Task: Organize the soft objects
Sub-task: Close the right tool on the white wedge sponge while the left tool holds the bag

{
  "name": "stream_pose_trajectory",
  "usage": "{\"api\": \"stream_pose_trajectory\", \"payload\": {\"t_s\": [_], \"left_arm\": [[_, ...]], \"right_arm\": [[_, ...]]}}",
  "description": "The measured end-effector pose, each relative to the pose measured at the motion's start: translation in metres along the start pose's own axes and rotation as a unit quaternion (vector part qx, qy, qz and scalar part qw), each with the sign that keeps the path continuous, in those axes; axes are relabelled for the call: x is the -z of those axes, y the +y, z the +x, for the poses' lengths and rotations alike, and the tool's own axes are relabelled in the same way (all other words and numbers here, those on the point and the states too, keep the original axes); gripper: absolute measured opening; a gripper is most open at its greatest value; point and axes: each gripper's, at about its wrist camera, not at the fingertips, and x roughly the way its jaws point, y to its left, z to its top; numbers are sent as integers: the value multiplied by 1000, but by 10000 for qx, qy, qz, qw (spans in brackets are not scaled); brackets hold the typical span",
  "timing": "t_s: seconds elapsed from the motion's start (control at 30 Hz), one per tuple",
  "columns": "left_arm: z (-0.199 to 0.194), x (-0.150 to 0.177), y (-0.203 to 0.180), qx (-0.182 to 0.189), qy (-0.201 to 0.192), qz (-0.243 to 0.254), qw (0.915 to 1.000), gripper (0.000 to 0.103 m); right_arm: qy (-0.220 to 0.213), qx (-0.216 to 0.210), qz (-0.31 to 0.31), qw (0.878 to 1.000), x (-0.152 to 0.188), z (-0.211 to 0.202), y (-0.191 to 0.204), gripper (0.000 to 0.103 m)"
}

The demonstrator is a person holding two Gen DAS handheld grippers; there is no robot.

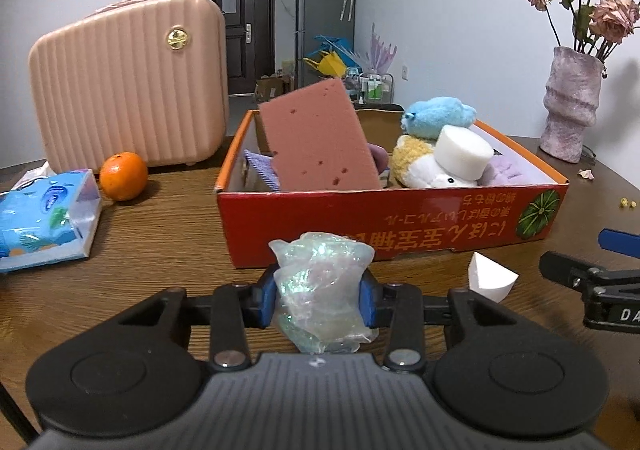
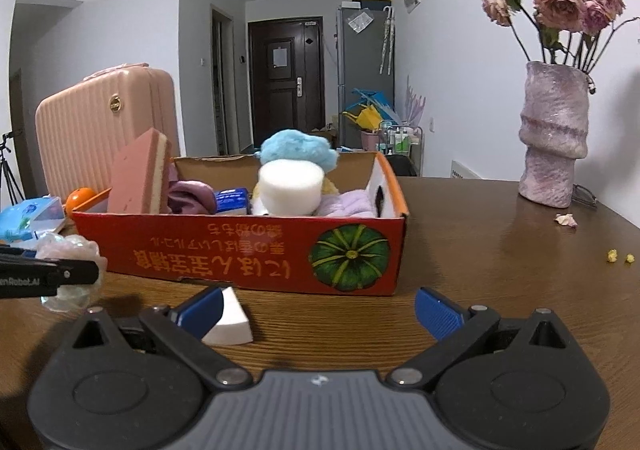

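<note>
The left claw point(image 1: 320, 292) is clamped on a crumpled wad of iridescent film point(image 1: 323, 290), its blue pads pressing both sides, just in front of the red cardboard box point(image 1: 392, 224) on the wooden desk point(image 1: 160, 242). The right claw point(image 2: 320, 312) stands wide with nothing between its pads; a small white foam wedge point(image 2: 228, 320) lies on the desk touching the inside of its left finger.

The box is already crowded — a pink sponge point(image 1: 320, 138) leans steeply against the left end, a white foam cylinder point(image 1: 462, 156) sits on a yellow-and-white plush toy point(image 1: 416, 166), and a blue plush point(image 1: 438, 116) is perched at the back.

Risks, as I judge them: the film is slick and springy, so it may squirm out of the pads while lifted over the near wall. Dropped onto the heap, it could bounce back out, or nudge the cylinder off its perch. A low pass might catch the box's rim and shove the box. The wedge sits off-centre in the right claw, so a closing grip could flick it aside rather than trap it.

Writing: the box front carries upside-down yellow Japanese lettering beside a green pumpkin picture — not clearly readable. The left claw's arm, seen from the right wrist, reads "…Robot.AI"; the right claw's, seen from the left wrist, shows "DA…".
</note>
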Motion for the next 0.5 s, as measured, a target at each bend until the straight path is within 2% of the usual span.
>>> {"api": "stream_pose_trajectory", "payload": {"t_s": [0.13,0.37,0.5], "left_arm": [[-5,1,7,-68,-41,-38,10000,40],[-8,2,15,-105,-72,-84,9999,40],[-8,2,17,-124,-62,-103,9999,40]], "right_arm": [[176,-103,-155,9997,-1,9,13,96],[415,-306,-218,9984,-5,28,35,94],[588,-407,-222,9972,-7,38,42,84]]}}
